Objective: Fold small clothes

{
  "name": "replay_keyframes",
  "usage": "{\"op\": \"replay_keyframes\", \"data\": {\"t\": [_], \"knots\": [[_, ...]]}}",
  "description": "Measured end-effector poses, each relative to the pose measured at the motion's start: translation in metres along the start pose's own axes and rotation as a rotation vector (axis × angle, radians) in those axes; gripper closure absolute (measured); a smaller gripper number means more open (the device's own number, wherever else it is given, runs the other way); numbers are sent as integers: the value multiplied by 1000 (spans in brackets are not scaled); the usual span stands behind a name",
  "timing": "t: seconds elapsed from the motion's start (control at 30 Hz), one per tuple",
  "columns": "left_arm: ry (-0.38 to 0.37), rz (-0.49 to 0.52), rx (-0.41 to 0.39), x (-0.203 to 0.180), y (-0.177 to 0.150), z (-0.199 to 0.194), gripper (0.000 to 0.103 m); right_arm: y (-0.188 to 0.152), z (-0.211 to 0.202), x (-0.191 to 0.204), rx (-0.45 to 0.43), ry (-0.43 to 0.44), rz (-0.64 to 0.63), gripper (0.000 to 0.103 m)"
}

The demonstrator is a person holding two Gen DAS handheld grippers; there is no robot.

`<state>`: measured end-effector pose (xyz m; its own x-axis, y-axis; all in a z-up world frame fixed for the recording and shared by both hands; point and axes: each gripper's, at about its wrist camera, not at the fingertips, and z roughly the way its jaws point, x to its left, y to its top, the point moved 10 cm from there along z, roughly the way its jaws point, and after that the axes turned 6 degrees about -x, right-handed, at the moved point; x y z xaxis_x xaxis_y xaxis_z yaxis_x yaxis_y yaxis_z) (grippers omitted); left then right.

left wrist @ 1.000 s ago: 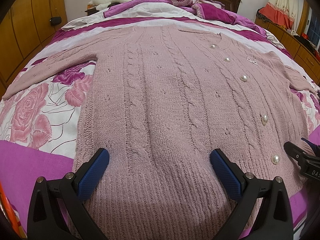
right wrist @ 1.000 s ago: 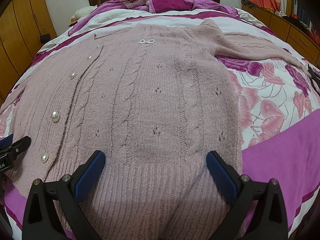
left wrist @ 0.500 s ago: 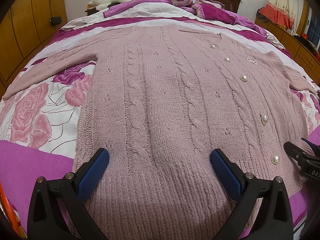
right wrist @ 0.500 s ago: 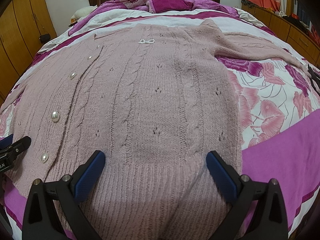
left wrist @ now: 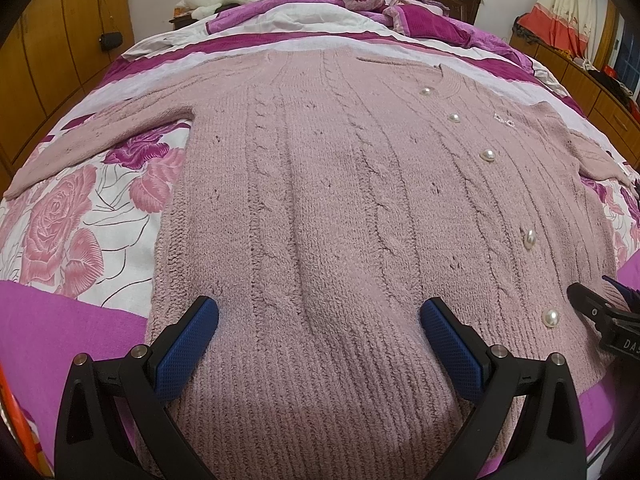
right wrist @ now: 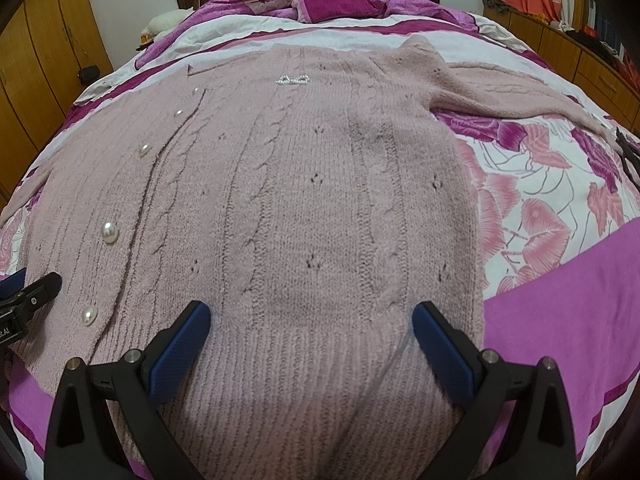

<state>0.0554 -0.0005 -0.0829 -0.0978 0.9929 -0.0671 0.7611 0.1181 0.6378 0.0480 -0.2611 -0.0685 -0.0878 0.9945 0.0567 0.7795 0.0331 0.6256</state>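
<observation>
Nothing has moved since the earlier frames: both of your grippers sit where they were, and the cardigan lies just as flat.

Your left gripper (left wrist: 319, 334) is spread wide and holds nothing, its blue pads (left wrist: 187, 346) hovering over the ribbed hem (left wrist: 320, 400) on the left half of the garment. Your right gripper (right wrist: 310, 340) is just as wide and just as empty, over the hem on the right half. Whether either touches the knit, you cannot tell from these views.

The pink cardigan (left wrist: 328, 200) is laid out face up across the bed (left wrist: 60, 320), buttoned shut with its pearl buttons (left wrist: 487, 155) running from 1 o'clock down to 4 o'clock in the left view. Its left sleeve (left wrist: 100, 136) stretches out toward 9 o'clock, and its right sleeve (right wrist: 512, 88) reaches toward 2 o'clock in the right view. That spread makes sense: a flat, closed garment with sleeves out gives you clean fold lines.

No fold has been started. With both grippers parked side by side at the hem, you look set either to pinch the bottom edge and carry it toward the collar (left wrist: 450, 78) at 12 o'clock, or to shift outward and bring the sleeves in first. The knit is thick and soft, so expect it to sag from a two-point hold.
</observation>
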Motion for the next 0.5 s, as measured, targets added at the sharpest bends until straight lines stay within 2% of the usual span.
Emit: {"op": "replay_keyframes", "data": {"t": [0.33, 0.5], "knots": [[-8, -8, 9, 1, 1, -2, 18, 2, -1, 2, 13, 49, 11, 0], [-29, -32, 16, 2, 3, -19, 21, 8, -15, -2, 2, 141, 67, 0]]}}
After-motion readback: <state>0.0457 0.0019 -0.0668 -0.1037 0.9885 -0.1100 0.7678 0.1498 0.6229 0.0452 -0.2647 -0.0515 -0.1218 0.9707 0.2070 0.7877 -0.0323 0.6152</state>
